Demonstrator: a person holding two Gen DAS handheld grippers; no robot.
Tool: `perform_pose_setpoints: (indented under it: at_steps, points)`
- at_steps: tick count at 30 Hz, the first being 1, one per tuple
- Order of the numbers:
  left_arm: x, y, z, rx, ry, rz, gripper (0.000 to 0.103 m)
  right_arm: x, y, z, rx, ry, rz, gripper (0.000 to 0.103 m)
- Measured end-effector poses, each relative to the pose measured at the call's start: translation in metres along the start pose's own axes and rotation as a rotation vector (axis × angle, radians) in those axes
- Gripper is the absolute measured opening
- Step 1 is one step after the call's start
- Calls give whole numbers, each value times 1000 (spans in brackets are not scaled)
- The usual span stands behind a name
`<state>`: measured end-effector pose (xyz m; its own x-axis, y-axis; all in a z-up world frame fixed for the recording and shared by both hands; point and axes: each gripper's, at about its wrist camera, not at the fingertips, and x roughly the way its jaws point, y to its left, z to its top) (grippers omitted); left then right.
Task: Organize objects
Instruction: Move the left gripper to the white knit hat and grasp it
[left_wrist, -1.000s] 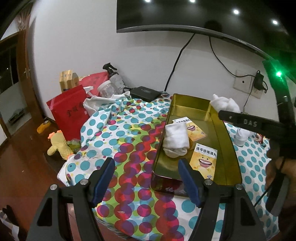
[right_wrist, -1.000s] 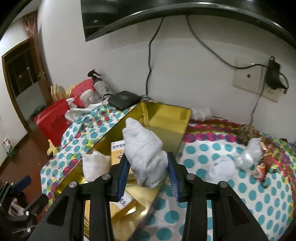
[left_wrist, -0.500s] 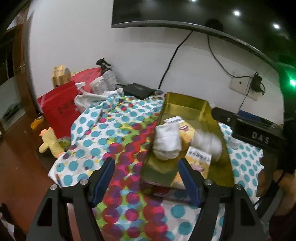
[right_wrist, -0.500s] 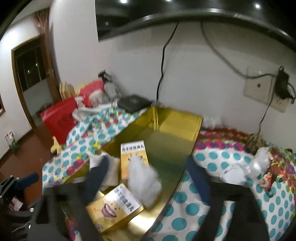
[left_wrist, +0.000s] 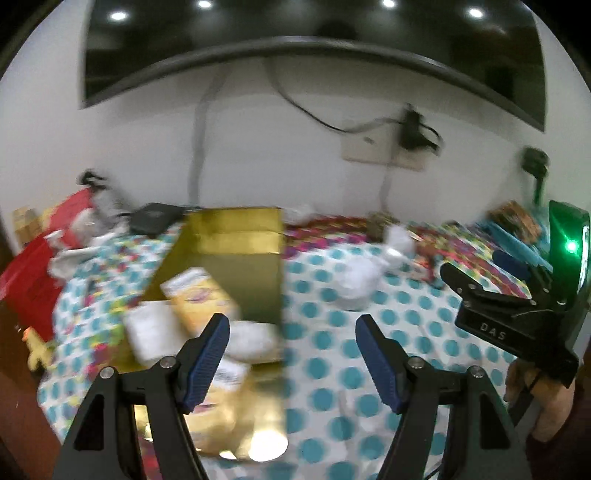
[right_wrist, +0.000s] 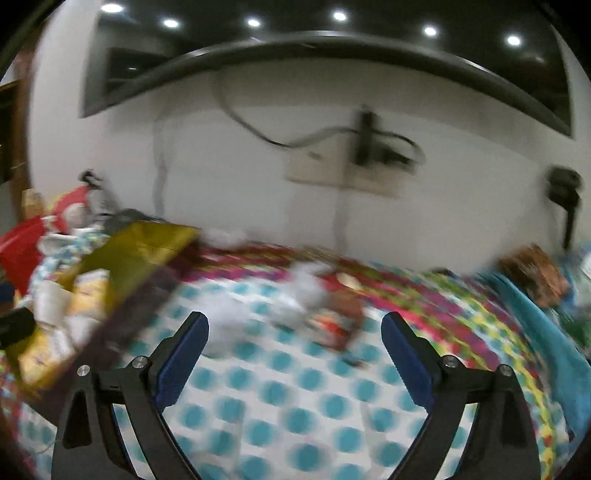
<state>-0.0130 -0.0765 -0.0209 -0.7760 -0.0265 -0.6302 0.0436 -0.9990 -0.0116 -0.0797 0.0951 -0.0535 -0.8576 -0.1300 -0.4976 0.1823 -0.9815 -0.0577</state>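
Both tools were spread wide with nothing between their blue pads: the left tool (left_wrist: 291, 343) hung over the right edge of the gold tin tray (left_wrist: 240, 236), and the right tool (right_wrist: 293, 343) hung over the polka-dot cloth (right_wrist: 295, 406) covering the desk. The tray lay toward the left on the cloth and held two yellow boxes (left_wrist: 201, 295) and two white rolled cloths (left_wrist: 147, 332), one just beside the other. Another white bundle (left_wrist: 356, 280) lay on the cloth to the right of the tray, well apart from it, with a small red packet (right_wrist: 332, 321) near it. Both views were blurred, so finer detail could not be told.
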Motion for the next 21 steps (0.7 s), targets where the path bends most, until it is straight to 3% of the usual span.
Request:
perform_pose_setpoints:
  at_steps: [5,12,21]
  points:
    - [43,-29,7,-2,84,-87,73,7,-47,-20,59,28,-70,94]
    - [96,-37,18,-87,171,-58,73,7,-69,-23,152,21,-62,95]
    - [137,-60,19,24,169,-2,73,5,-58,-22,92,10,-65,98]
